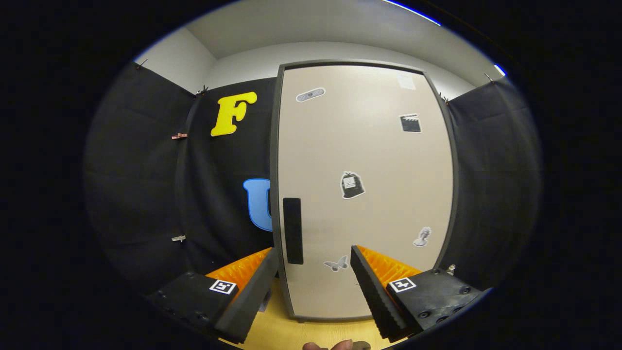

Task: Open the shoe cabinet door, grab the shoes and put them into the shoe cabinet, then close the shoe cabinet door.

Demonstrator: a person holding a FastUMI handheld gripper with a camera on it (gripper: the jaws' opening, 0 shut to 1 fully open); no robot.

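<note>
The shoe cabinet [364, 184] stands straight ahead, a tall beige box with a grey frame. Its door is closed and carries several small stickers. A black vertical handle [293, 230] sits near the door's left edge, low down. My gripper [314, 255] is open, its black and orange fingers spread wide with nothing between them. The handle lies just beyond the gap, closer to the left finger [252, 287]. The right finger [374, 287] overlaps the lower part of the door. No shoes are in sight.
The cabinet stands on a light wooden floor [311, 330]. Black cloth walls close in on the left [141, 184] and right [491, 184] of the cabinet. A fingertip of the person's hand [335, 345] peeks in below the fingers.
</note>
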